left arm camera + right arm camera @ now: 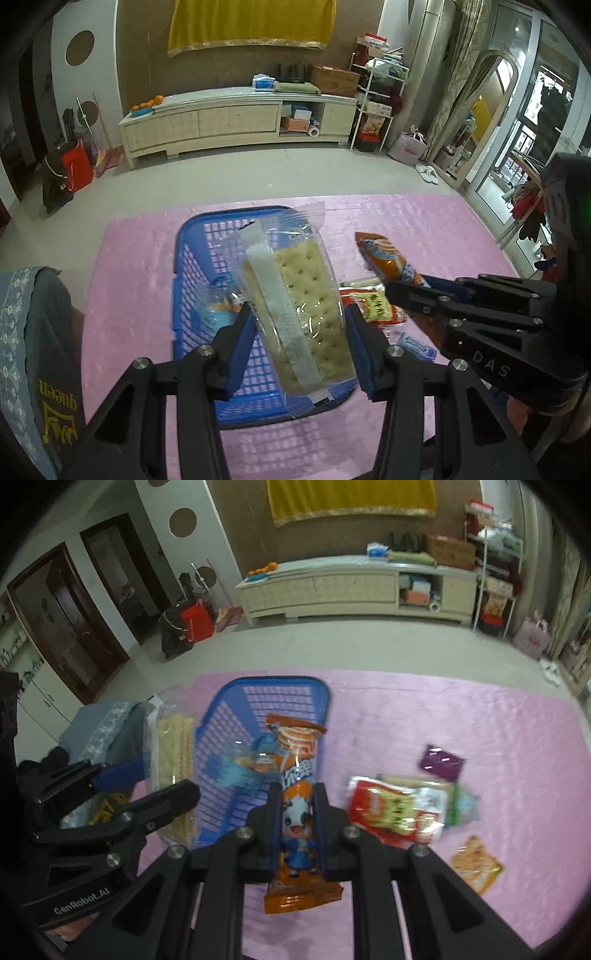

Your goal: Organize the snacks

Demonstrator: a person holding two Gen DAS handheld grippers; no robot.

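While both grippers carried a packet above the pink mat [424, 716], the step in hand was judged to be the loading of snacks into the blue plastic basket [192, 280], which lay toward the mat's far left corner.

Basket: a blue-and-clear wrapped item [218, 306] already inside.

Cracker packet [295, 314]: clear wrapper, pinched across its width by the left gripper [299, 332], hanging over the basket.

Orange snack bar [297, 805]: cartoon wrapper, clamped between the narrowly set jaws of the right gripper [297, 808], at the basket's right rim.

Loose on the mat, right of the basket: red-and-yellow packet [391, 812], small orange sachet [476, 864], purple sachet [441, 762].

Next move, judged: lower each packet inside the rim, then release.

Pose: both grippers pitched steeply downward, side by side.
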